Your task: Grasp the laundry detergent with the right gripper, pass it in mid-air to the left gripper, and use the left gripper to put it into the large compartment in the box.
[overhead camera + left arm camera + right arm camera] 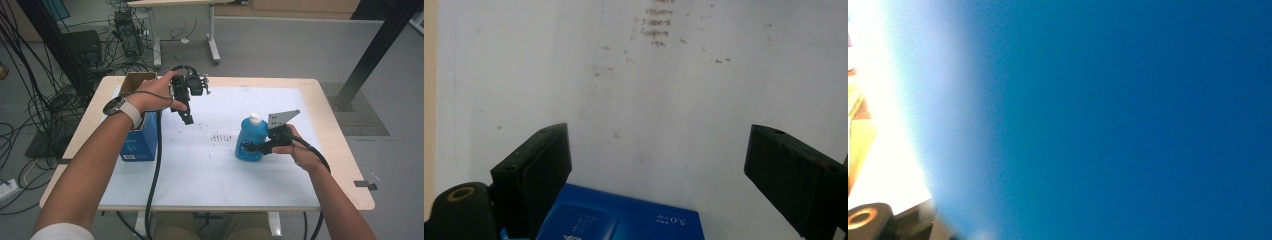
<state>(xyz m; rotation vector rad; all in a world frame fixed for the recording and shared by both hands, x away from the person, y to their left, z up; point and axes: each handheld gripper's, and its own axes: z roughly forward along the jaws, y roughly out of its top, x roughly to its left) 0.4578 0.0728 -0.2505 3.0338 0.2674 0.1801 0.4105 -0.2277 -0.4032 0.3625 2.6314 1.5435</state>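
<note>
We pinch the blue bottle (250,141) upright in our right gripper (248,147) to steady it on the table (200,170); our left gripper (187,119) hovers, jaws spread, free to help.

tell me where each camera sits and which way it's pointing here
High view: above the person's side, looking forward and down on the table; both forearms, the left gripper and the right gripper on the blue bottle show.
Left gripper view: rides the left gripper, looking down at the white mat; its open jaws show.
Right gripper view: pressed close to the blue bottle; blurred.
Shared: the blue box appears in the high and left gripper views.
</note>
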